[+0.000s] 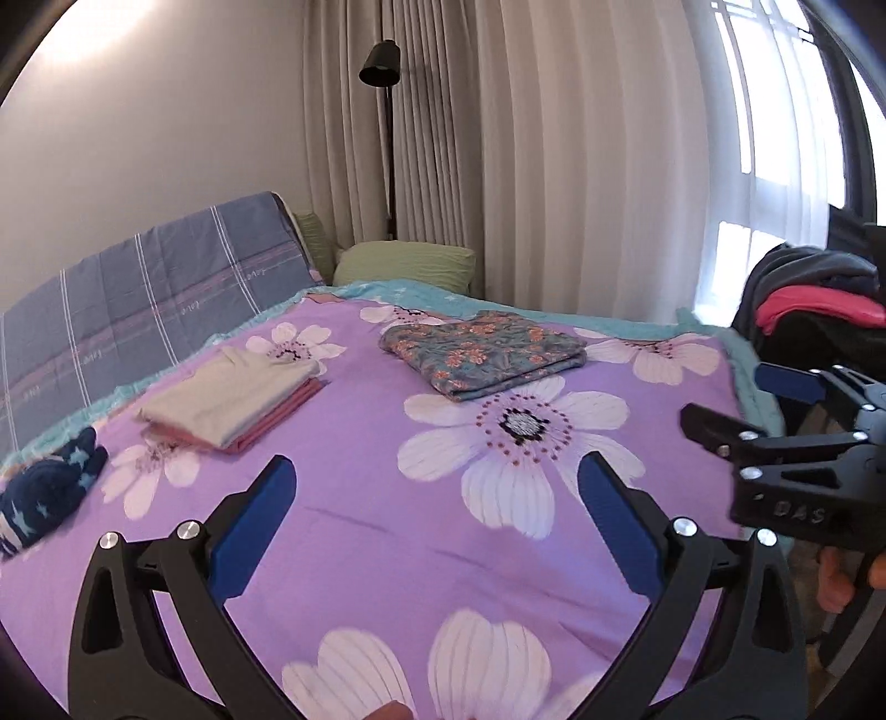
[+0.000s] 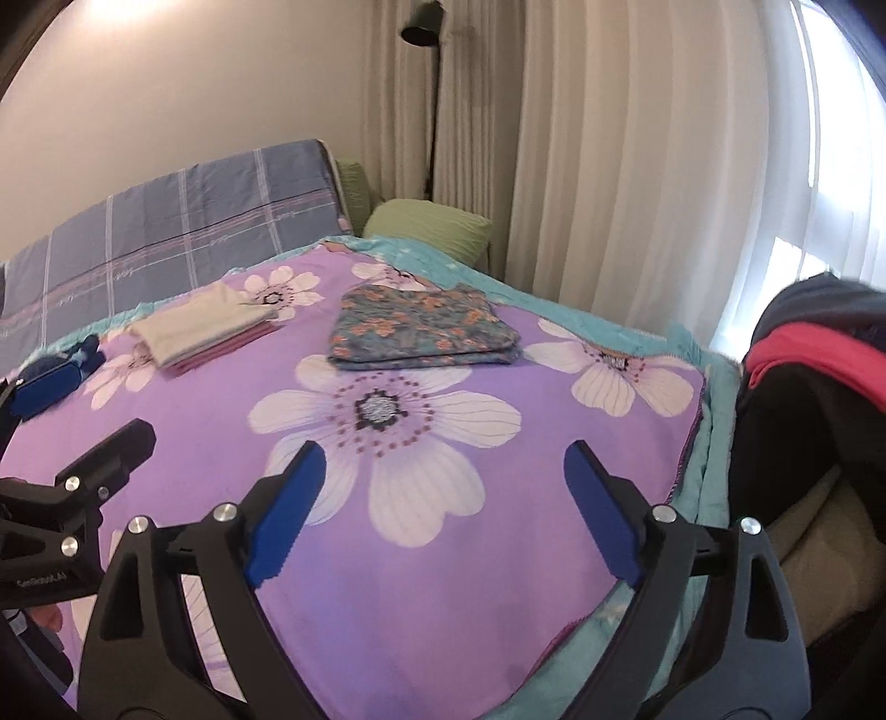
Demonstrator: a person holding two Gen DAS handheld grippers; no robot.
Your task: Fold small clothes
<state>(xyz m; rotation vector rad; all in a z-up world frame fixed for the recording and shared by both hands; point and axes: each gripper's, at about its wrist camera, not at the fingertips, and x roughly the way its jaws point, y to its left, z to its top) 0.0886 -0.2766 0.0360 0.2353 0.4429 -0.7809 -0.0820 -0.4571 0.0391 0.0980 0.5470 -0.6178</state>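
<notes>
Both the left gripper [image 1: 437,487] and right gripper [image 2: 443,471] hang wide and empty, the floral cloth [image 1: 483,354] lying folded mid-frame, presumably finished.

Your light comes from the window [image 1: 775,166] on the right, softened by sheer curtains [image 2: 637,166], and it burns out to white there, with another pale glare patch on the wall [image 1: 99,33] at top left. The bed cover [image 1: 443,498] is evenly lit with only faint shadows. Both fisheye views bend straight lines, darken at the corners, and show slight blur near the side edges.
</notes>
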